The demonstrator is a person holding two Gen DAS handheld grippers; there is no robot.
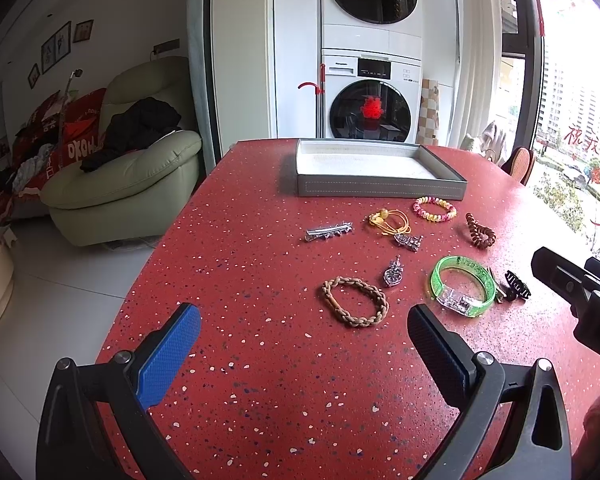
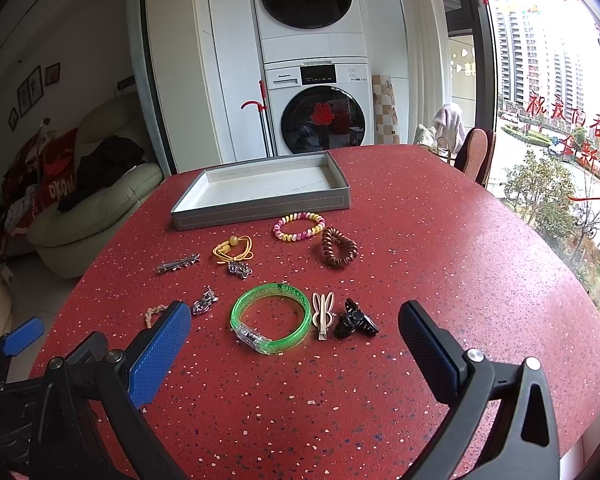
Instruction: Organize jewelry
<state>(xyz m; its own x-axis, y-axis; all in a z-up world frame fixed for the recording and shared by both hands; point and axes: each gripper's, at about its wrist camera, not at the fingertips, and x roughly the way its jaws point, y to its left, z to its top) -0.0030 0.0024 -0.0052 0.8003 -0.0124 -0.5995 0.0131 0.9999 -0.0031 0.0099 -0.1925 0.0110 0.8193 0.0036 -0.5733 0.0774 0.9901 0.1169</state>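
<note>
Very start of the sort, by the look of it: grey tray [image 2: 260, 204] sitting empty in the upper middle of the frame, nothing loaded yet. All the jewelry spread loose on the red speckled table [image 2: 440, 260] below it. Pink-and-yellow bead bracelet [image 2: 299, 227] and brown coil hair tie [image 2: 339, 253] just under the tray, yellow cord tie [image 2: 233, 249] and silver clip [image 2: 178, 264] further left. Closer in: green bangle [image 2: 271, 317] dead centre, bunny-ear clip [image 2: 323, 314] and black claw clip [image 2: 355, 324] just beside it on the right, small silver charm [image 2: 205, 301] to its left. Braided rope bracelet [image 1: 355, 301] centre of the left wrist view.

Left gripper [image 1: 304, 332] hovering low in frame, jaws wide apart, nothing held. Right gripper [image 2: 295, 336] same deal, spread open, empty, green bangle lying just ahead between the fingers.

Likely next: drop onto one piece, probably bangle or braid, pinch the rim, carry up to the tray. Thin flat stuff like that needs a low, careful approach.
</note>
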